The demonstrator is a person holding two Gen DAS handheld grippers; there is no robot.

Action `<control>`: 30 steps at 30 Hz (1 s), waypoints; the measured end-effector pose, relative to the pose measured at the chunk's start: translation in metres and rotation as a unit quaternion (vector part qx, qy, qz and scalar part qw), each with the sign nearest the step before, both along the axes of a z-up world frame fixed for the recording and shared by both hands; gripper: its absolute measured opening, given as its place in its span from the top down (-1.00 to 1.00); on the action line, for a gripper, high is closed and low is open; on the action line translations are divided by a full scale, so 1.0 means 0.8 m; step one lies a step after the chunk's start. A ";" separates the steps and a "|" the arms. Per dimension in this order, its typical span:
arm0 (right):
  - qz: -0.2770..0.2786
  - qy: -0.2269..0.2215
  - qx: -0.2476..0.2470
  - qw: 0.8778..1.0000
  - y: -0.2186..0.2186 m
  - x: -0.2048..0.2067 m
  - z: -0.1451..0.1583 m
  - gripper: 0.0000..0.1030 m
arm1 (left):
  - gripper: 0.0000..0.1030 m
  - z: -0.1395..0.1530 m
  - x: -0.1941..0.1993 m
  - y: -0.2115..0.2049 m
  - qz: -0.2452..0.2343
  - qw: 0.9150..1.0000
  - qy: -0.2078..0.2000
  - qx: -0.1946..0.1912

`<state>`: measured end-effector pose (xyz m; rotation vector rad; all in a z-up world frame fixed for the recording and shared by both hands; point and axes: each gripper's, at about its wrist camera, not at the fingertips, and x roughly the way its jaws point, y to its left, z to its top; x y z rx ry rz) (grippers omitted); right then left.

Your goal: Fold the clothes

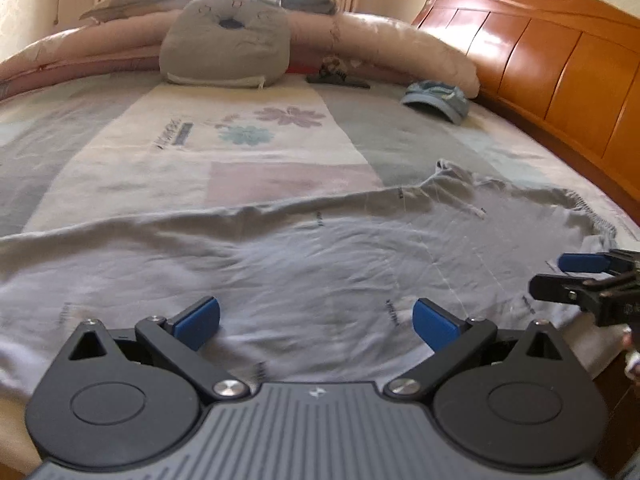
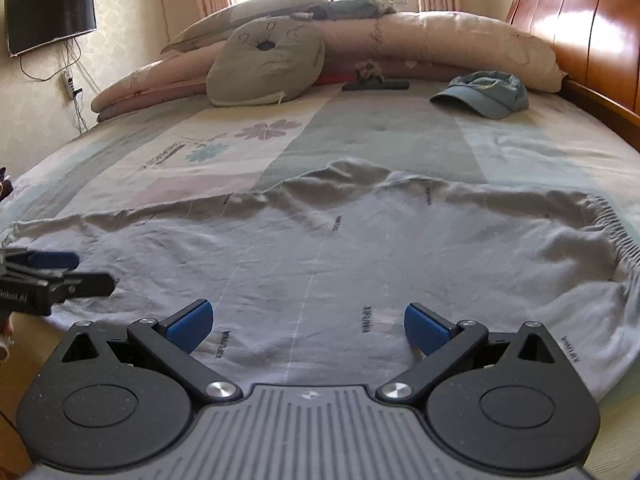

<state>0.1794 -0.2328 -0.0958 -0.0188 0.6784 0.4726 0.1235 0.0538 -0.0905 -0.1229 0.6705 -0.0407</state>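
A pale grey pair of trousers (image 1: 304, 256) with small printed words lies spread flat across the near part of the bed, its elastic waistband (image 2: 616, 232) to the right. My left gripper (image 1: 316, 322) hovers open over the near edge of the cloth, nothing between its blue pads. My right gripper (image 2: 308, 324) is open too, above the same garment (image 2: 320, 248) further right. Each gripper shows in the other's view: the right one (image 1: 560, 276) at the far right edge, the left one (image 2: 76, 268) at the far left edge.
A grey animal-face cushion (image 1: 226, 42) and rolled pink quilts (image 2: 420, 36) lie at the far side of the bed. A blue cap (image 2: 486, 92) sits near the wooden headboard (image 1: 552, 64) on the right. A dark flat object (image 2: 376, 85) lies by the quilts. A television (image 2: 50, 16) hangs on the left wall.
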 end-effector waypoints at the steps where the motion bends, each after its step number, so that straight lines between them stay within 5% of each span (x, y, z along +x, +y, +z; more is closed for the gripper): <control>1: 0.004 -0.002 0.000 1.000 0.002 -0.001 0.000 -1.00 | -0.98 0.005 -0.006 0.009 0.006 1.000 -0.005 0.002; 6: 0.019 -0.008 0.011 1.000 0.008 -0.007 0.003 -1.00 | -0.98 0.023 -0.026 0.084 0.064 0.998 -0.016 -0.001; 15: 0.014 0.003 0.017 1.000 0.016 -0.002 -0.003 -1.00 | -0.98 0.004 -0.033 0.233 0.193 0.978 0.014 -0.077; 20: 0.014 -0.001 0.011 1.000 0.021 0.003 -0.005 -1.00 | -0.98 0.006 -0.051 0.255 0.250 0.966 0.024 -0.053; 22: 0.011 -0.001 0.012 1.000 0.021 0.005 -0.005 -1.00 | -0.98 0.014 -0.053 0.245 0.244 0.968 0.021 -0.043; 26: 0.009 -0.002 0.015 1.000 0.024 0.008 -0.004 -1.00 | -0.98 0.027 -0.056 0.184 0.147 0.988 -0.009 -0.048; 30: 0.012 -0.007 0.011 1.000 0.033 0.009 -0.005 -1.00 | -0.98 0.022 -0.047 0.107 0.046 0.999 -0.024 -0.002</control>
